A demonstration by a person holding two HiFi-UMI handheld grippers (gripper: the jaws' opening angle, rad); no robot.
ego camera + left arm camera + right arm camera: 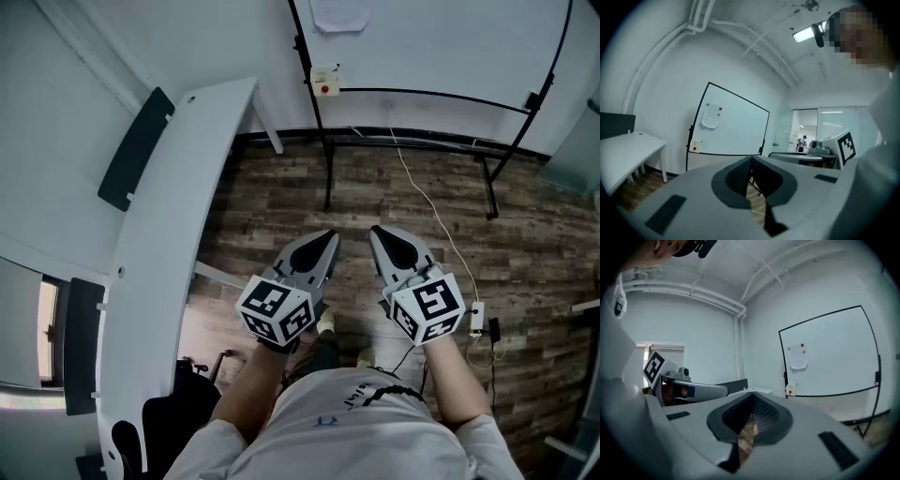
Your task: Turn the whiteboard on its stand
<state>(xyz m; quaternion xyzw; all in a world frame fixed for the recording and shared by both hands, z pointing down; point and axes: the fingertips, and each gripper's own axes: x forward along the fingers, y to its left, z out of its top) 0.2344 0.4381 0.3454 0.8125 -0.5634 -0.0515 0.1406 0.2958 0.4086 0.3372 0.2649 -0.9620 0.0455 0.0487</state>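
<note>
Close to the person's body, the left claw and the right claw are side by side above the wooden floor. Both are pinched together with nothing between them. A white counter runs along the left. Beyond, well apart from both claws, the whiteboard sits on its black stand against the far wall.

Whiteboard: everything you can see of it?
The whiteboard is a white panel in a thin black frame, hung on a black tube stand whose feet rest on the wood-look floor by the wall. A paper sheet under coloured magnets sits at its upper left; a small white tag with a red dot is at its lower left edge. The face is otherwise blank.
</note>
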